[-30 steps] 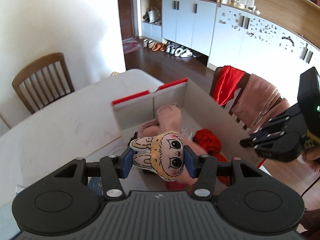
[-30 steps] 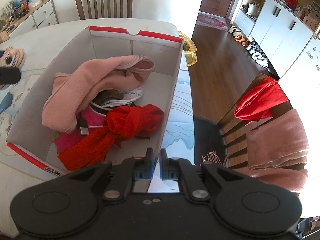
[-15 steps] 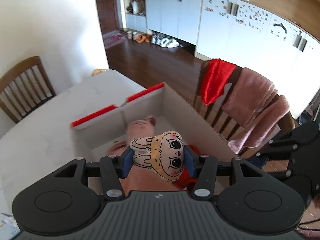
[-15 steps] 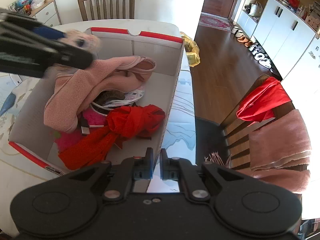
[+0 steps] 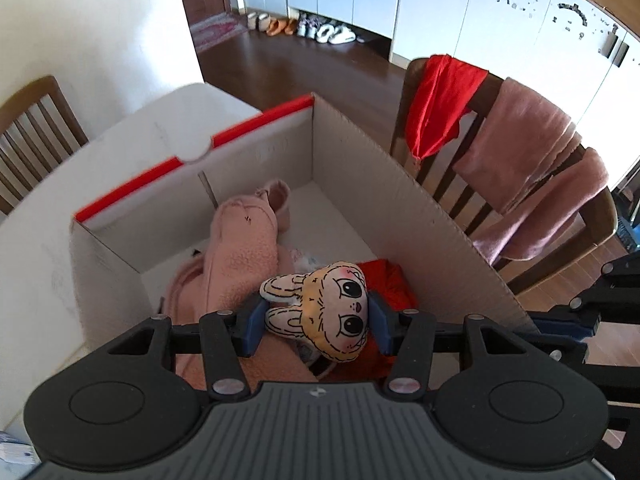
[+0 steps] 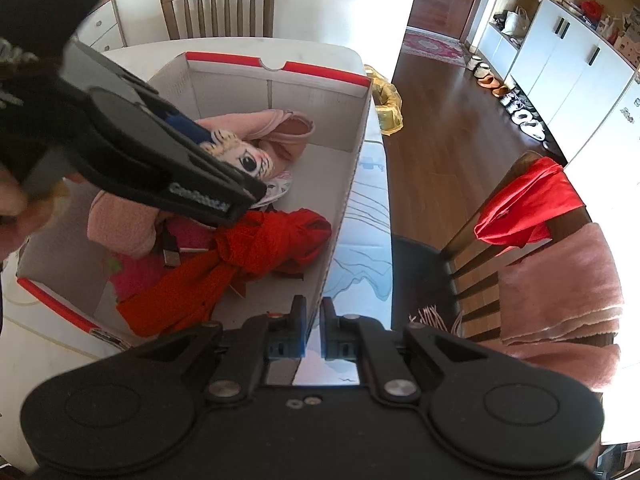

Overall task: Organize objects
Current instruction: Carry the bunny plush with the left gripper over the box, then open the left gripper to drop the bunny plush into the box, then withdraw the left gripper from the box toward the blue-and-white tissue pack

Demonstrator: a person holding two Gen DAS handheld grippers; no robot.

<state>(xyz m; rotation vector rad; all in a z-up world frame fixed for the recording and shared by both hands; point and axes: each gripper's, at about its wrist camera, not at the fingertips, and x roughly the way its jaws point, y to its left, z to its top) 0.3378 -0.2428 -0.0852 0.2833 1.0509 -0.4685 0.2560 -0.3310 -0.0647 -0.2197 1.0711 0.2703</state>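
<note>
My left gripper (image 5: 316, 322) is shut on a small plush bunny-eared doll (image 5: 332, 308) and holds it over the open cardboard box (image 5: 400, 184) with red rim. The doll also shows in the right wrist view (image 6: 244, 156), above the box (image 6: 352, 176). Inside the box lie a pink fleece garment (image 5: 240, 248), a red cloth (image 6: 280, 240), a magenta item (image 6: 132, 276) and a black plug (image 6: 170, 250). My right gripper (image 6: 314, 320) is shut and empty at the box's near wall.
The box stands on a white table (image 5: 160, 136). A wooden chair (image 6: 520, 216) draped with red and pink cloths stands to the right. Another wooden chair (image 6: 218, 8) stands at the table's far end. A yellow object (image 6: 386, 100) lies past the box corner.
My left gripper has carried the doll from beside the box to above its inside and tilted downward. The right gripper has stayed in place.
</note>
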